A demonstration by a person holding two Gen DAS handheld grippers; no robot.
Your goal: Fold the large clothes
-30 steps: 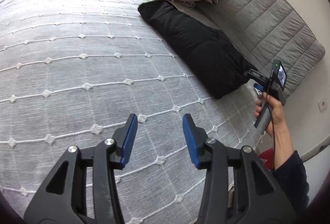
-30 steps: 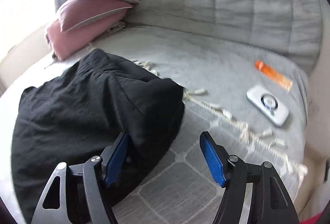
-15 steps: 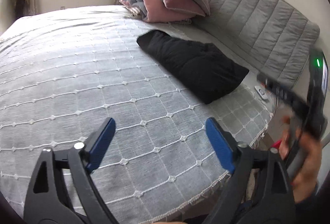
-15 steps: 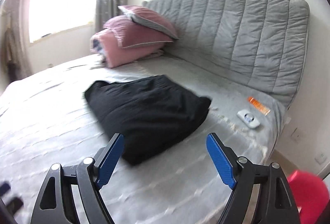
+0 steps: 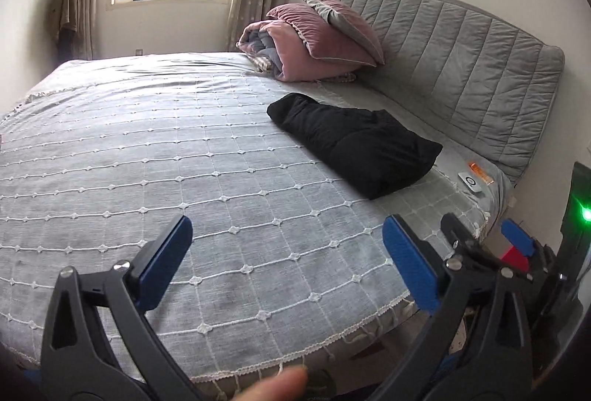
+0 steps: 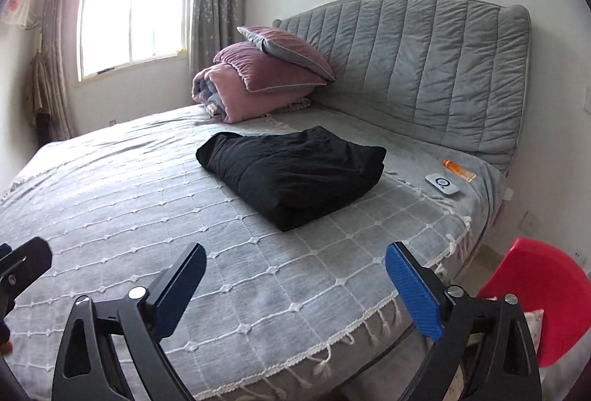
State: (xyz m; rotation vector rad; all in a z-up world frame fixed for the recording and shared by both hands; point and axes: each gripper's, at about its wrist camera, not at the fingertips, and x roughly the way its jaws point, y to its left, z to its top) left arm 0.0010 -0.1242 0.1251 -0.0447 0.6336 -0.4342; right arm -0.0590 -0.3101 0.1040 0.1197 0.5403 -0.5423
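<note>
Now that both tools have backed off toward the near edge of the bed (image 6: pixel 110 201), the black garment (image 6: pixel 295 172) sits on its own as a thick folded bundle, centre-right in the right wrist view, just short of the grey headboard (image 6: pixel 424 68). The left gripper (image 5: pixel 288 260) and right gripper (image 6: pixel 295 286) have both just been opening, and their fingers are spread wide with nothing between them but bedspread. A second ago the right one was right at the garment's edge; now it's well apart from it. My read: the fold is pretty much done and this is the let-go-and-step-back bit. The pink pillows (image 6: pixel 266 75) in the upper middle of the frame and the small white device (image 6: pixel 441 183) at right are untouched.
</note>
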